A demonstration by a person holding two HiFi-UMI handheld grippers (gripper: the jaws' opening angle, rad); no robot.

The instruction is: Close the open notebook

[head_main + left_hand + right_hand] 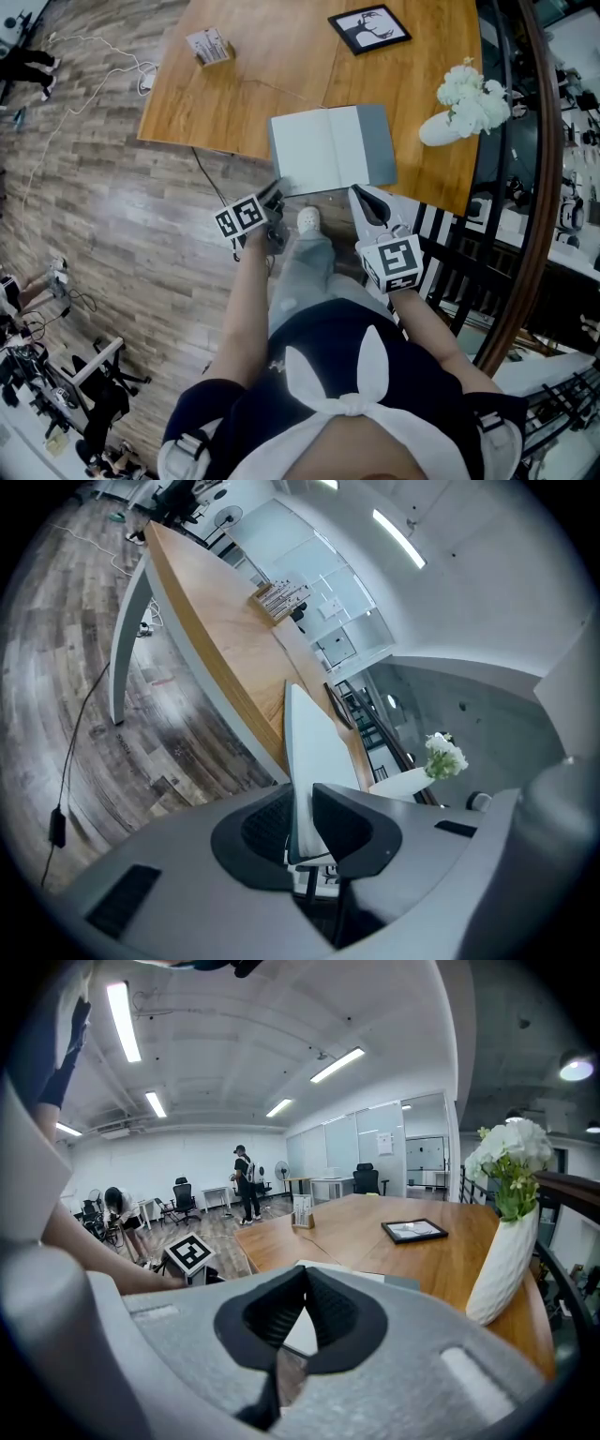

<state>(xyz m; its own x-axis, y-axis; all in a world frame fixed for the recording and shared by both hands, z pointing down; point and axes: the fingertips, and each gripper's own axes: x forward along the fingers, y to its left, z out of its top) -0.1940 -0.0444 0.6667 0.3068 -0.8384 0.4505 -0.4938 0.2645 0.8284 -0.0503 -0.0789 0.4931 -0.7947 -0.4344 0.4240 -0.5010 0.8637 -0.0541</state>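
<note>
Our left claw [275,194] pinches the open notebook [333,148] by its edge farthest from the vase [450,127], flat on the bench [244,84]. We would swing that edge over towards the vase in one smooth arc. The right claw [366,202], jaws together and empty, hangs nearer the vase.

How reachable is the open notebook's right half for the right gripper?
Probably yes: the right gripper sits just off the near edge of the notebook, nothing between, vase well aside. Its jaws are shut, so it must open to grip.
</note>
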